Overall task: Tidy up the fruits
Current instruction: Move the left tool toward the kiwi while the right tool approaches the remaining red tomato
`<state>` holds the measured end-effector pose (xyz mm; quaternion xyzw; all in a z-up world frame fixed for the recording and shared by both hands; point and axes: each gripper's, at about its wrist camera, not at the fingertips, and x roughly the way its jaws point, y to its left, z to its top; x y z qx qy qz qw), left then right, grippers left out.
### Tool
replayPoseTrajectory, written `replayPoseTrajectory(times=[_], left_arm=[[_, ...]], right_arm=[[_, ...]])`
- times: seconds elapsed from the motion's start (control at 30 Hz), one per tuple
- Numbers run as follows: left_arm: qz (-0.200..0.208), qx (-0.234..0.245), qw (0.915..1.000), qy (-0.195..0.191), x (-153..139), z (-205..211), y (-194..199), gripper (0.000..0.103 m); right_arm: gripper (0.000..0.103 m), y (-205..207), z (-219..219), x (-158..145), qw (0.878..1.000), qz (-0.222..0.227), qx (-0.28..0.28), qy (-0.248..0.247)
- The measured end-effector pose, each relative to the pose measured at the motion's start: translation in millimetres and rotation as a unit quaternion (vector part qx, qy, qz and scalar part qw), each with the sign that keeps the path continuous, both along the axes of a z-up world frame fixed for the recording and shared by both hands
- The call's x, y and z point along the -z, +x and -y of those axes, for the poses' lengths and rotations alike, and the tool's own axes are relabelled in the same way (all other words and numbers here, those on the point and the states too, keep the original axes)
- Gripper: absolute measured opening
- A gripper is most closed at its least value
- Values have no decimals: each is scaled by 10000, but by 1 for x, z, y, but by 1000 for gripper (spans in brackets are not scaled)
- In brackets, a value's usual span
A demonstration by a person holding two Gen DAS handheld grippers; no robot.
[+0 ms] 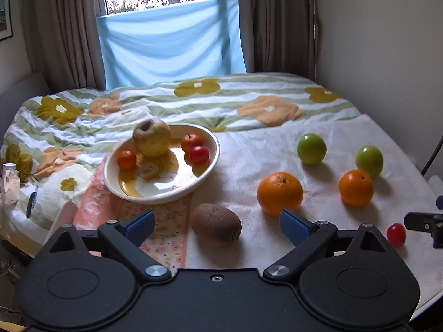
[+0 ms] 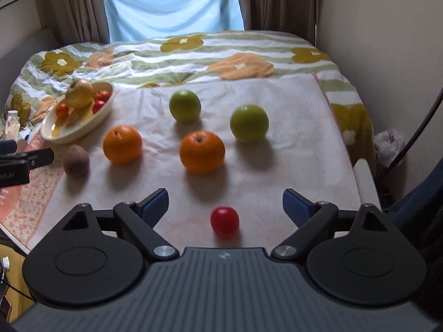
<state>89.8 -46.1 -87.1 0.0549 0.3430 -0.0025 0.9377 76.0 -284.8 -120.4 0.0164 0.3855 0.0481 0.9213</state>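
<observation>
A cream bowl [image 1: 205, 163] [image 2: 80, 132] on the bed holds a yellowish pear-like fruit [image 1: 151, 137], two small orange fruits [image 1: 126, 159] and a small red one [image 1: 198, 154]. A brown kiwi [image 1: 216, 224] [image 2: 76, 160] lies just beyond my open left gripper [image 1: 218, 225], between its blue fingertips. Two oranges [image 1: 279, 192] [image 2: 202, 151] and two green apples [image 1: 311, 148] [image 2: 249, 123] lie on the white cloth [image 1: 318, 221]. A small red fruit [image 2: 224, 222] [image 1: 396, 234] lies between the fingertips of my open right gripper [image 2: 225, 206], which holds nothing.
A flowered quilt [image 1: 249, 102] covers the far half of the bed. Curtains [image 1: 277, 22] and a blue sheet [image 1: 171, 41] hang at the window behind. The wall [image 1: 387, 41] runs close along the right side. Small clutter [image 1: 11, 182] sits at the bed's left edge.
</observation>
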Motion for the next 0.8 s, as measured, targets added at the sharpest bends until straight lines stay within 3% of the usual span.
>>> replayPoseTrajectory(times=[0.33,0.8], left_arm=[[-333,40,9992,206,47,-1,43,93],[-673,-59,9977,97,65,-3,59,82]], right_arm=[[93,5,2,41,9996,-206,155,67],[72,7,-7,54,9997,-169,160,2]])
